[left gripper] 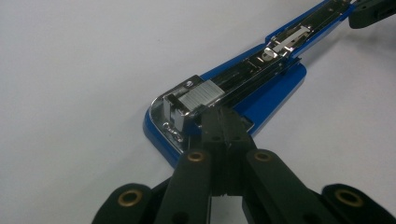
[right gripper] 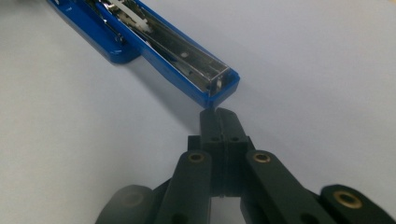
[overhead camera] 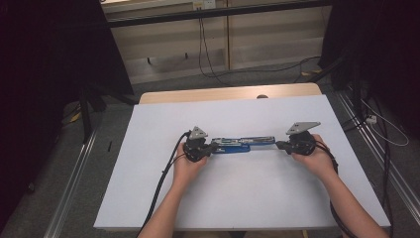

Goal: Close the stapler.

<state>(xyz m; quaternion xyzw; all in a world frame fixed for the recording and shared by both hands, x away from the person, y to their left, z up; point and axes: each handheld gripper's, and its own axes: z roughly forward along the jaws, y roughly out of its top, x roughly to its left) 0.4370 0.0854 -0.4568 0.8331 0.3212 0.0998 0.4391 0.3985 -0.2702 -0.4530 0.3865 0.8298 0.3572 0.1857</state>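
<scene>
A blue stapler (overhead camera: 242, 144) lies swung open flat along the middle of the white table top (overhead camera: 247, 198), its metal channels facing up. In the left gripper view, my left gripper (left gripper: 223, 119) is shut, and its closed tips rest over the stapler (left gripper: 280, 86) at its rounded end, right beside a silver strip of staples (left gripper: 201, 95). My right gripper (right gripper: 219, 116) is also shut, with its tips just short of the square end of the stapler (right gripper: 187, 58), on the table. From above, the left gripper (overhead camera: 210, 148) and the right gripper (overhead camera: 278, 145) point at each other from the stapler's two ends.
Wide bare white surface surrounds the stapler. A wooden table edge (overhead camera: 223, 93) shows beyond the far side. Black cables (overhead camera: 163, 183) trail from the grippers towards the near edge. Metal rails (overhead camera: 74, 178) and loose cords run along the floor on both sides.
</scene>
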